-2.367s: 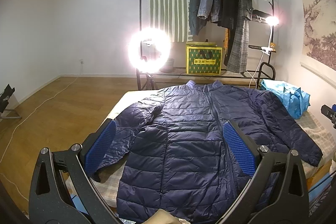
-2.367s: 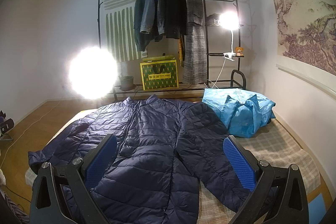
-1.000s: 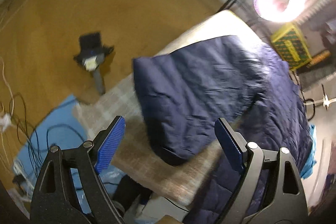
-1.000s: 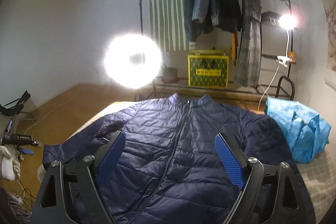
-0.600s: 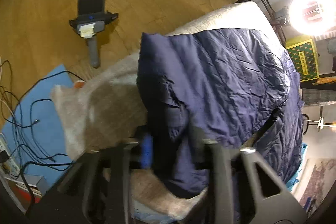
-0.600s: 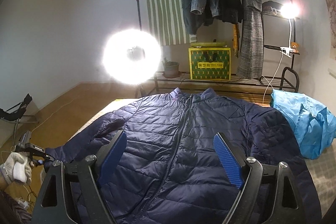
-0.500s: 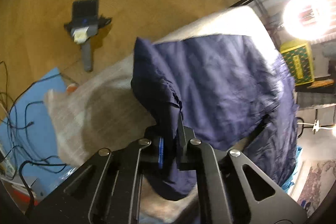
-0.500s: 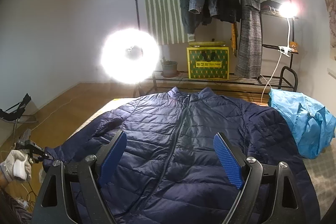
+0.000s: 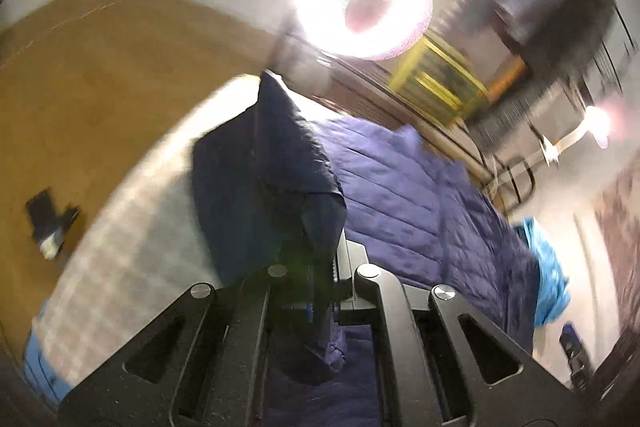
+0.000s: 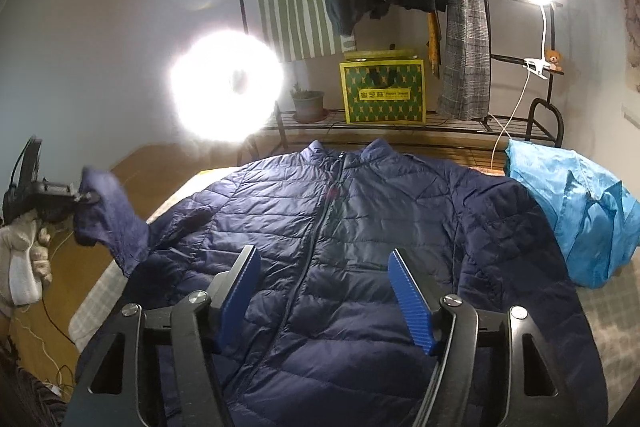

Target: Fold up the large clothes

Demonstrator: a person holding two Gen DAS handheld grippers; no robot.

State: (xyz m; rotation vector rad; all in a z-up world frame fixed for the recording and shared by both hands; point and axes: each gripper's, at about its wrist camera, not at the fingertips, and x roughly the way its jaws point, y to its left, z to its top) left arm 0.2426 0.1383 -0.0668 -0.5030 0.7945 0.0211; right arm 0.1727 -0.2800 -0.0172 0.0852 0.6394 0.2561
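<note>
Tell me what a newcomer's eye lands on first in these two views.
The glaring white ring light against the far wall grabs the eye first, left of the yellow-green patterned box. Below it, the big navy quilted puffer jacket lies spread over the bed, a bright blue bag at its right shoulder. At the left edge, the left tongs are shut on the jacket's sleeve cuff, lifted off the bed, while the right tongs hover open above the jacket's front.

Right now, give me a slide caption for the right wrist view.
Open right gripper hovers over the navy puffer jacket while the left gripper lifts its sleeve cuff.
</note>
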